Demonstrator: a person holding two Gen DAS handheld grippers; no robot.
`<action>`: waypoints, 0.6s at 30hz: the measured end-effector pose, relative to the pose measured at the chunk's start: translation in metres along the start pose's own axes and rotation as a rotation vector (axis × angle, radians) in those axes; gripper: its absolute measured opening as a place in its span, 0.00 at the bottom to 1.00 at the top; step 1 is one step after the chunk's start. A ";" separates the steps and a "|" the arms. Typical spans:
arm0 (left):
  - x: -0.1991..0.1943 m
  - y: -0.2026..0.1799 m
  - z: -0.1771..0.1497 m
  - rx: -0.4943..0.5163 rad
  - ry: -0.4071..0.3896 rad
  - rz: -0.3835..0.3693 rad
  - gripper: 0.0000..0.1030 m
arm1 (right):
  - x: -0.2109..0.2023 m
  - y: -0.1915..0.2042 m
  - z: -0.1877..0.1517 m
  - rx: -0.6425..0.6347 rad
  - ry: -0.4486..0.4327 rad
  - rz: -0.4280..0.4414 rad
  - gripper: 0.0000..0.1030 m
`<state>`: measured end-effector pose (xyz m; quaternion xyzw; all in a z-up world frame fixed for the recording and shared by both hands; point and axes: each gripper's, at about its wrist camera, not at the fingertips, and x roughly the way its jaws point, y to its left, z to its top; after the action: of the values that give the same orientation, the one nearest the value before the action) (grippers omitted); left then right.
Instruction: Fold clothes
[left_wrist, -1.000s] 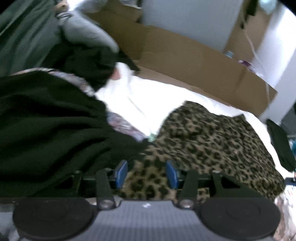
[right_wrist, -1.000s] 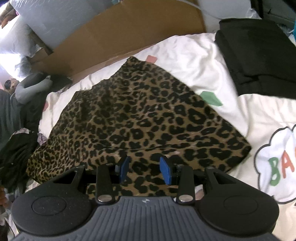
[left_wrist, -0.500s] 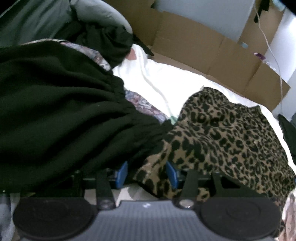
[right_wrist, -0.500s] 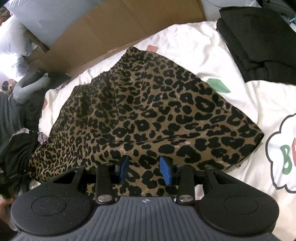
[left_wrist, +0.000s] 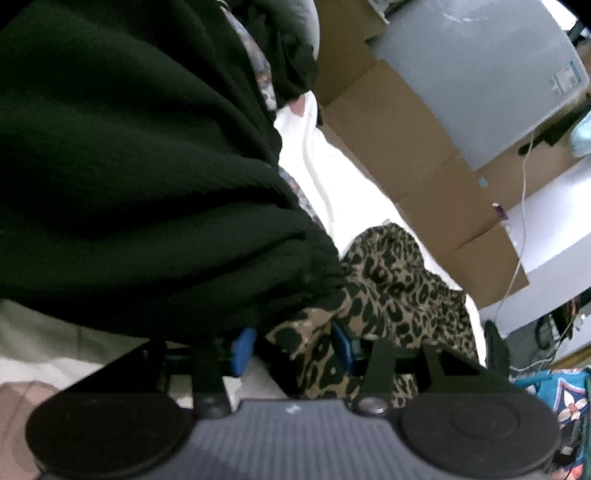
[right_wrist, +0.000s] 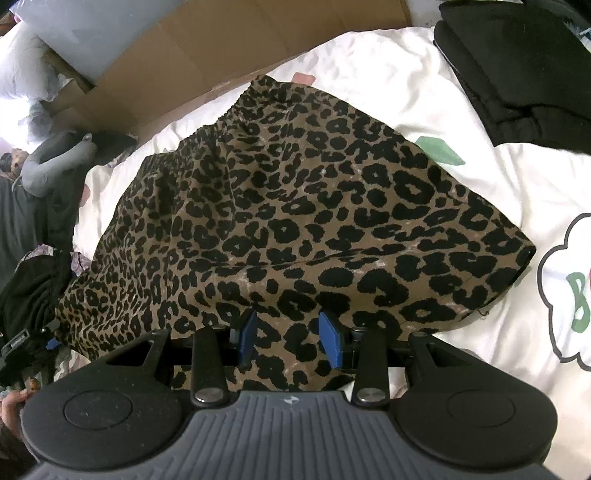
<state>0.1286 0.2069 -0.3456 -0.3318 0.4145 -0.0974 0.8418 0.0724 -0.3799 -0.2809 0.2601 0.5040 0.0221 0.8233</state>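
Two grippers: both at near hem of leopard-print garment (right_wrist: 280, 206), which lies spread on white bed sheet (right_wrist: 388, 74).
Left gripper (left_wrist: 291, 347): fingers apart, leopard cloth bunched betw. them; can't tell if pads press it.
Right gripper (right_wrist: 290, 338): fingers apart, cloth betw. them, no clear clamp.
Changed: left has dropped & rolled vs. a sec ago; black garment (left_wrist: 129, 166) now fills left of its view, leopard corner sits right at the fingers. Right has barely moved.
Meaning: prob. both hands now lined up to pinch near corners for 1st fold.
Nearby: folded black stack (right_wrist: 517, 66) far right; cardboard (right_wrist: 229, 48) at far side.
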 end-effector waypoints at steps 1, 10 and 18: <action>0.000 0.002 0.000 -0.007 -0.005 -0.008 0.46 | 0.000 0.001 0.000 -0.001 0.000 0.001 0.43; 0.004 -0.011 -0.002 0.050 -0.017 -0.032 0.24 | 0.000 0.002 0.001 0.003 0.001 0.005 0.43; -0.022 -0.025 -0.007 0.086 0.005 -0.094 0.08 | -0.002 0.013 0.004 -0.011 -0.006 0.035 0.43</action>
<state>0.1118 0.1942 -0.3187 -0.3142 0.3960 -0.1555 0.8487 0.0776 -0.3710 -0.2726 0.2644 0.4969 0.0384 0.8257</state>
